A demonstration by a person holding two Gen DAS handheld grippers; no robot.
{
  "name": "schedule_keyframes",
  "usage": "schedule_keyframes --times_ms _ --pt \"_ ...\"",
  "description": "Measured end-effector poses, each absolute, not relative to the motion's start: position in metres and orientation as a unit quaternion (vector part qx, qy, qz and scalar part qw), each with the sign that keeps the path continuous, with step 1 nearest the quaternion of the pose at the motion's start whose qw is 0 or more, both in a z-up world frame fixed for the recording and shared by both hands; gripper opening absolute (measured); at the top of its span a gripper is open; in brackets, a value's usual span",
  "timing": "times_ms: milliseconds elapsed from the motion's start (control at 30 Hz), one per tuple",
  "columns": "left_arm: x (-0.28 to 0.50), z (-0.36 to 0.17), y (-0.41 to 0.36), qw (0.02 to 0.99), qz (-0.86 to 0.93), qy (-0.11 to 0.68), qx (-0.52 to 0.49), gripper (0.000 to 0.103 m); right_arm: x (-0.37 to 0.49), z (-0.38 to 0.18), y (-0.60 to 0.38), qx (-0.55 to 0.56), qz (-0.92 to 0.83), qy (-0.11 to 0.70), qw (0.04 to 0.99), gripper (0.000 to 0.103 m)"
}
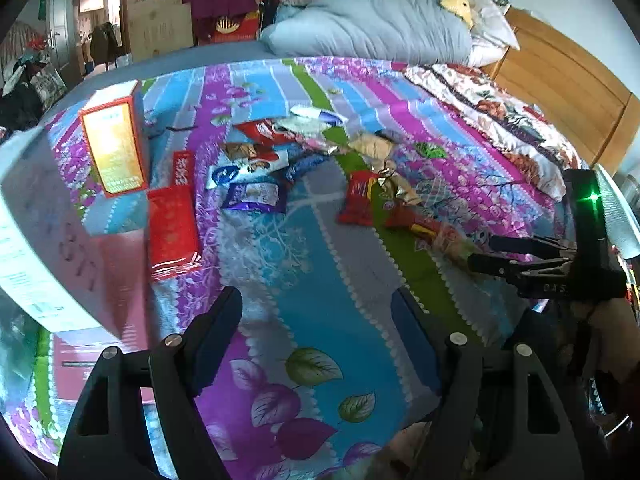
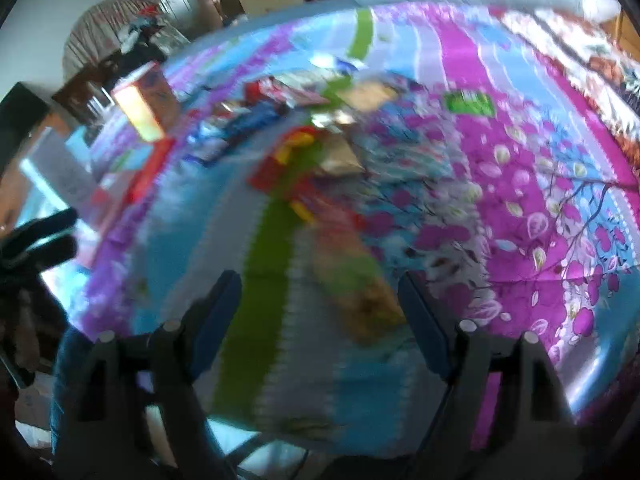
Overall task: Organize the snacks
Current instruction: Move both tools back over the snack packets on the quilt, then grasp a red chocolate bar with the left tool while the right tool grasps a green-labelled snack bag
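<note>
Several snack packets (image 1: pixel 256 168) lie scattered on a flowered bedspread (image 1: pixel 320 264) in the left wrist view, with a red packet (image 1: pixel 358 200) and a clear packet (image 1: pixel 448 240) nearer the right. My left gripper (image 1: pixel 318 312) is open and empty above bare bedspread. My right gripper (image 2: pixel 320 296) is open, and a blurred green and tan packet (image 2: pixel 356 288) lies between its fingers on the bed. The right gripper also shows at the right edge of the left wrist view (image 1: pixel 484 252). The right wrist view is blurred by motion.
An upright orange carton (image 1: pixel 114 144) and a flat red box (image 1: pixel 172 232) stand left of the snacks. A large white box (image 1: pixel 48 248) fills the left edge. A grey pillow (image 1: pixel 372 24) and wooden headboard (image 1: pixel 560 80) lie beyond.
</note>
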State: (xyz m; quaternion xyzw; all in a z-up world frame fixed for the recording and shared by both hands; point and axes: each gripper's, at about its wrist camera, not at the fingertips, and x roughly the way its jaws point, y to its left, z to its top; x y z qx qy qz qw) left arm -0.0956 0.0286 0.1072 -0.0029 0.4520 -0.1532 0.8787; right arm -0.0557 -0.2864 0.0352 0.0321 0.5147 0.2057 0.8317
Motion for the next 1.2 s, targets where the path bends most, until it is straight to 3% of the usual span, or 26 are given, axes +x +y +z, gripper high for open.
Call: schedule_keyframes --times_ms 133,167,200,233,267,567,833,1033,1200 --pt "-0.088 0.091 0.016 0.868 -0.151 0.473 -0.013 0.078 -0.05 0.016 -0.287 0.004 0.219 0.534 0.817 0.081" --pt "-0.085 0.088 0.012 0.866 -0.15 0.477 -0.011 0.078 -0.052 0.015 -0.285 -0.004 0.22 0.531 0.818 0.077" --pt "-0.082 0.084 0.007 0.864 -0.149 0.48 -0.008 0.078 -0.053 0.015 -0.285 -0.015 0.217 0.527 0.822 0.069" --pt "-0.079 0.081 0.002 0.863 -0.148 0.484 -0.005 0.078 -0.056 0.016 -0.287 -0.025 0.213 0.521 0.826 0.043" --pt "-0.076 0.078 -0.002 0.861 -0.146 0.487 -0.002 0.078 -0.059 0.018 -0.292 -0.015 0.219 0.518 0.827 0.039" --pt "-0.045 0.052 -0.054 0.83 -0.189 0.525 0.006 0.078 -0.082 0.032 -0.354 0.151 0.236 0.463 0.841 0.038" --pt "0.022 0.025 -0.099 0.789 -0.144 0.58 -0.141 0.078 -0.079 0.024 -0.372 0.209 0.226 0.457 0.834 0.038" --pt "0.025 0.016 -0.131 0.812 -0.093 0.574 -0.051 0.082 -0.079 0.023 -0.37 0.212 0.236 0.458 0.83 0.038" --pt "-0.001 0.015 -0.123 0.823 -0.133 0.552 0.014 0.061 -0.078 0.019 -0.374 0.229 0.239 0.458 0.825 0.038"
